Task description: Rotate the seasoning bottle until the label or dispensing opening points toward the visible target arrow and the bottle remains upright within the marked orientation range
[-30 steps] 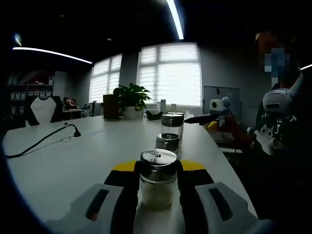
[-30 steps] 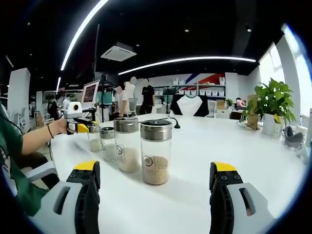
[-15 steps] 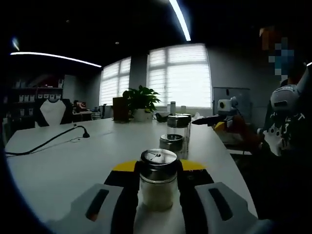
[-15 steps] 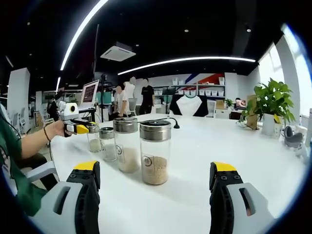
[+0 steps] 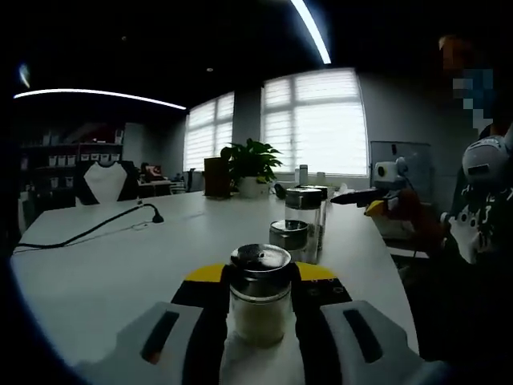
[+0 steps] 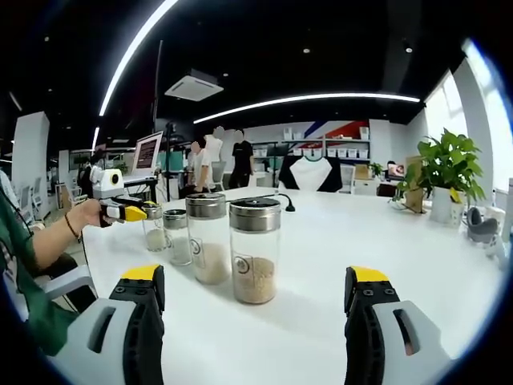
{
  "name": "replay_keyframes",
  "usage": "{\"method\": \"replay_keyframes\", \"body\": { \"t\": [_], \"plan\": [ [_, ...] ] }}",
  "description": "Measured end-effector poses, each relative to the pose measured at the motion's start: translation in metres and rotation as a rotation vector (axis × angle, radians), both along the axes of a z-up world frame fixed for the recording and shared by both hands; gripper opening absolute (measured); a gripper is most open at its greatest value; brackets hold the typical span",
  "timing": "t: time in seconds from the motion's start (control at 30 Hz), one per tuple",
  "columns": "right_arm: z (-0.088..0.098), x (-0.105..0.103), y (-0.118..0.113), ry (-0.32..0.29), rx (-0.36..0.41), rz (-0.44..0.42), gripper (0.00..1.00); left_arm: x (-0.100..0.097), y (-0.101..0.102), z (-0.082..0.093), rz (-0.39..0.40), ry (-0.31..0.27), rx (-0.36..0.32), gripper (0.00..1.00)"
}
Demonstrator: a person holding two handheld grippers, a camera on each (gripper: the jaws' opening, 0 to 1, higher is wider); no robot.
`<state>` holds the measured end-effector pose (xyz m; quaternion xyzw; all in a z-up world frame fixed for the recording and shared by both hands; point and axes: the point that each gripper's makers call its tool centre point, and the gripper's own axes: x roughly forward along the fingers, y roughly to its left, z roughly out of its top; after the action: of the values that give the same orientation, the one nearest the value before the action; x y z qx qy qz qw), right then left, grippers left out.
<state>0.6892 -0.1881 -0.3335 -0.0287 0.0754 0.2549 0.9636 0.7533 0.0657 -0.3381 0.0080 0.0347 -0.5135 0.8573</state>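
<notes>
A small glass seasoning bottle [image 5: 258,295] with a steel shaker lid and white contents stands upright on the white table [image 5: 104,281]. My left gripper [image 5: 258,301] is shut on it, its yellow-tipped jaws pressed against both sides. In the right gripper view that same bottle [image 6: 152,228] is the far end of a row, with the left gripper [image 6: 138,213] held on it by a hand. My right gripper [image 6: 256,293] stands open, its jaws wide apart in front of the nearest tall jar [image 6: 255,250]. From the left gripper view the right gripper [image 5: 353,195] hovers beyond the row.
Between the two ends stand a short jar [image 6: 175,237] and another tall jar [image 6: 208,238]. A potted plant [image 5: 252,156] and a black cable [image 5: 96,228] sit farther along the table. Several people [image 6: 216,156] stand near a monitor [image 6: 148,152].
The left gripper has swung round while staying shut on the small bottle: the room slid right in its view, and in the right gripper view its body moved left and lower.
</notes>
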Motion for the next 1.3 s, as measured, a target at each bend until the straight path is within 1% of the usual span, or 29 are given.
{"method": "replay_keyframes", "body": {
  "t": [0.07,0.53,0.7,0.73,0.77,1.0,1.13,1.2,1.3],
  "plan": [
    [0.001,-0.001,0.000,-0.002,-0.001,0.000,0.95,0.000,0.000,0.000,0.025,-0.008,0.002,0.31],
    [0.000,-0.003,0.002,-0.001,0.002,0.000,0.95,0.002,0.004,0.000,0.147,-0.004,-0.018,0.31],
    [0.002,-0.004,0.001,-0.005,0.004,-0.005,0.95,0.002,0.004,0.000,0.213,-0.003,0.000,0.31],
    [0.002,-0.004,0.000,-0.005,0.005,-0.006,0.95,0.001,0.003,0.000,0.223,-0.007,0.017,0.31],
    [0.002,-0.004,0.000,-0.004,0.010,-0.008,0.95,0.002,0.004,0.000,0.236,0.003,0.013,0.31],
    [0.002,-0.004,-0.001,-0.008,0.011,-0.010,0.95,0.001,0.004,0.000,0.307,-0.007,0.005,0.31],
    [0.002,-0.005,0.002,-0.012,0.007,0.000,0.96,0.001,0.005,0.000,0.341,0.003,0.000,0.31],
    [0.007,-0.007,0.007,-0.036,0.019,0.028,0.96,0.002,0.004,0.000,0.362,0.001,0.003,0.31],
    [0.012,-0.007,0.008,-0.057,0.008,0.034,0.97,0.003,0.004,-0.001,0.394,-0.001,-0.002,0.31]
  ]
}}
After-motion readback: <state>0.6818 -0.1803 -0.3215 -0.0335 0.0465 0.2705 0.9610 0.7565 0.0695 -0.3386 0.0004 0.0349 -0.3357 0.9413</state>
